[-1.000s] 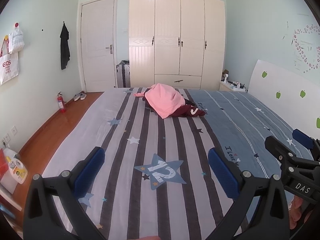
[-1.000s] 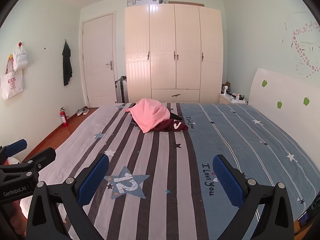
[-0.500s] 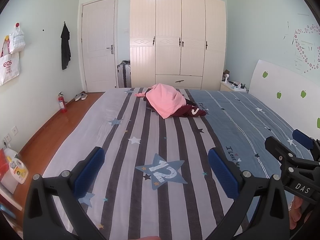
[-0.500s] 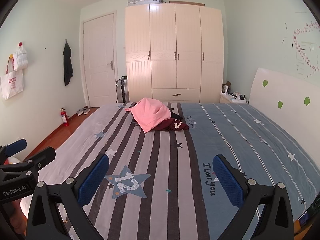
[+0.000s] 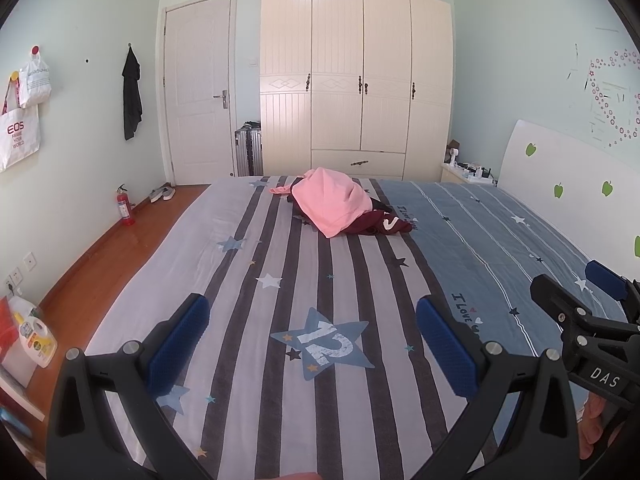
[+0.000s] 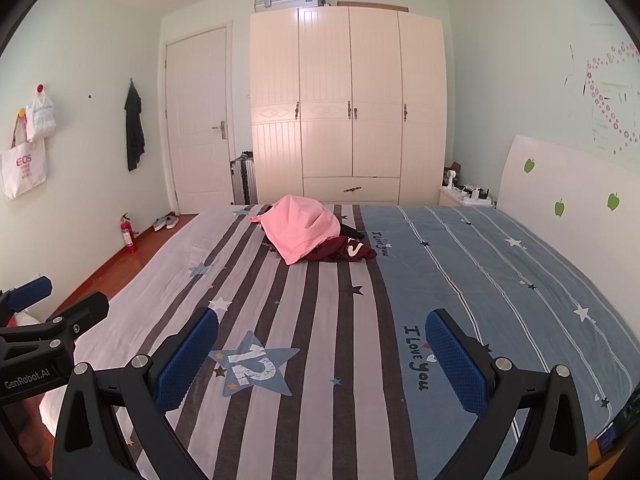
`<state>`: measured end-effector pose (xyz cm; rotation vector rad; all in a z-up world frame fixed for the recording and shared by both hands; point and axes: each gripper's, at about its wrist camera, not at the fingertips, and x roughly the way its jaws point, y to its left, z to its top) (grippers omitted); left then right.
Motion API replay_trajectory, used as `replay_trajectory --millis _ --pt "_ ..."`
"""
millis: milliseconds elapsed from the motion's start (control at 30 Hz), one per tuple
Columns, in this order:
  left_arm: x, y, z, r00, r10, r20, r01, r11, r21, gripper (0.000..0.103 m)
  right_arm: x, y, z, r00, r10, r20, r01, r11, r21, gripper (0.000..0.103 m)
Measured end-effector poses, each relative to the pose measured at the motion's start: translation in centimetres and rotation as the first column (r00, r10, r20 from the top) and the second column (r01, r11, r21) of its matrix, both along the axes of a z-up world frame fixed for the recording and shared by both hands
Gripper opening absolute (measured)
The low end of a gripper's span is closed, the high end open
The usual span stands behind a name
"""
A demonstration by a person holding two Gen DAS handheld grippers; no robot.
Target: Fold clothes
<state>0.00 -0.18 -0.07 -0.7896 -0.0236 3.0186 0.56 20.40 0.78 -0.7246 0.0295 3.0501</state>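
Striped and starred bedding covers the bed (image 5: 256, 320) that fills the lower half of both wrist views, its near end lying bare under the tools. Nearest the cameras, the left tongs (image 5: 312, 340) and the right tongs (image 6: 322, 356) both stand wide open with nothing between their blue pads, held above the near edge of the bed and level with each other, the right pair just beside the left on its right. Past them comes the blue "12" star print (image 5: 324, 344), then a long stretch of empty stripes. Well beyond, at the far end of the bed, lie the clothes: a pink garment (image 5: 330, 202) heaped on top of a dark red garment (image 5: 380, 226), which sticks out from under it to the right. The heap's long axis runs roughly from far left to near right. It sits almost straight ahead of both tongs, perhaps slightly nearer the left pair's line, so the reach looks to be forward and far for either hand. Behind it stands a cream wardrobe (image 5: 356, 80).
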Motion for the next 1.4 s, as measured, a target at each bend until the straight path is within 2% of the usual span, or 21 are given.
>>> replay_trajectory --millis 467,633,800,900,1033,1133,1300,1400 --pt "0.4 0.0 0.0 1.000 0.002 -0.012 -0.002 1.000 -0.003 0.102 0.4 0.3 -0.3 1.000 0.022 -0.004 -0.022 1.000 0.007 0.103" --pt "0.5 -0.2 -0.4 0.998 -0.061 -0.010 0.061 0.998 0.024 0.102 1.0 0.5 -0.6 0.999 0.028 -0.019 -0.028 1.000 0.004 0.103" --pt "0.4 0.0 -1.2 0.999 -0.035 -0.010 0.035 0.999 -0.020 0.102 1.1 0.7 -1.3 0.999 0.043 -0.004 -0.043 0.999 -0.007 0.103" --pt "-0.2 -0.4 -2.4 1.000 -0.019 0.020 0.019 1.000 0.003 0.102 0.8 0.9 -2.1 0.999 0.034 0.003 -0.034 0.999 0.008 0.103" --pt "-1.5 -2.3 -5.1 0.998 -0.020 0.055 0.014 0.994 0.110 0.102 0.0 1.4 -3.9 0.999 0.028 0.016 -0.028 1.000 0.000 0.103" --pt "-3.3 -3.7 -8.4 0.995 -0.044 0.095 0.027 0.984 0.175 0.102 -1.4 1.9 -6.4 0.999 0.021 0.038 -0.020 1.000 -0.017 0.103" --pt "-8.3 -4.5 -15.5 0.993 -0.011 0.113 -0.004 0.990 0.139 0.102 -6.3 2.7 -12.8 0.996 0.007 0.091 -0.002 0.998 -0.057 0.103" --pt "-13.2 -4.5 -20.2 0.992 -0.018 0.128 0.000 0.991 0.134 0.102 -11.5 2.6 -17.8 0.991 -0.005 0.130 0.011 0.999 -0.049 0.103"
